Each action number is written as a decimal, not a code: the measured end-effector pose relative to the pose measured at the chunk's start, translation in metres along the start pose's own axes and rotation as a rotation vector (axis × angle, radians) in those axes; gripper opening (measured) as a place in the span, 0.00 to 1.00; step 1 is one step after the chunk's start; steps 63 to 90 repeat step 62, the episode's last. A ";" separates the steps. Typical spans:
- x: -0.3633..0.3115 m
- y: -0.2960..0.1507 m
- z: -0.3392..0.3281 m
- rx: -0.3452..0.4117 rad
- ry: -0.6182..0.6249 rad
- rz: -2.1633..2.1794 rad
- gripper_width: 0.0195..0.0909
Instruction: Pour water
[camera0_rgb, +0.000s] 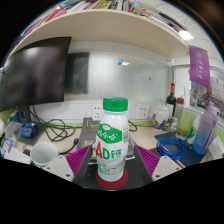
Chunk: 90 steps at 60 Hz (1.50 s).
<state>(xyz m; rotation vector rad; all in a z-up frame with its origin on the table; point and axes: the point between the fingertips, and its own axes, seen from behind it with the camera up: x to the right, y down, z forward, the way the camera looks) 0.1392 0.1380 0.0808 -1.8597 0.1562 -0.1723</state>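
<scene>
Gripper view hides the bottle's base behind your gripper. Its pads at 7 and 5 o'clock press both its sides. You hold it upright, long axis vertical, green cap toward 12 o'clock. A white cup stands at 9 o'clock.

Looks like an office or lab bench. Dark monitor on my left, whiteboard on the wall ahead, shelf of books overhead, coiled blue cable and loose wires across the desk.
</scene>
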 end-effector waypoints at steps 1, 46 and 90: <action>0.000 -0.001 -0.002 0.003 -0.003 0.008 0.92; -0.028 -0.088 -0.203 -0.214 -0.128 0.088 0.92; -0.033 -0.089 -0.231 -0.250 -0.128 0.073 0.92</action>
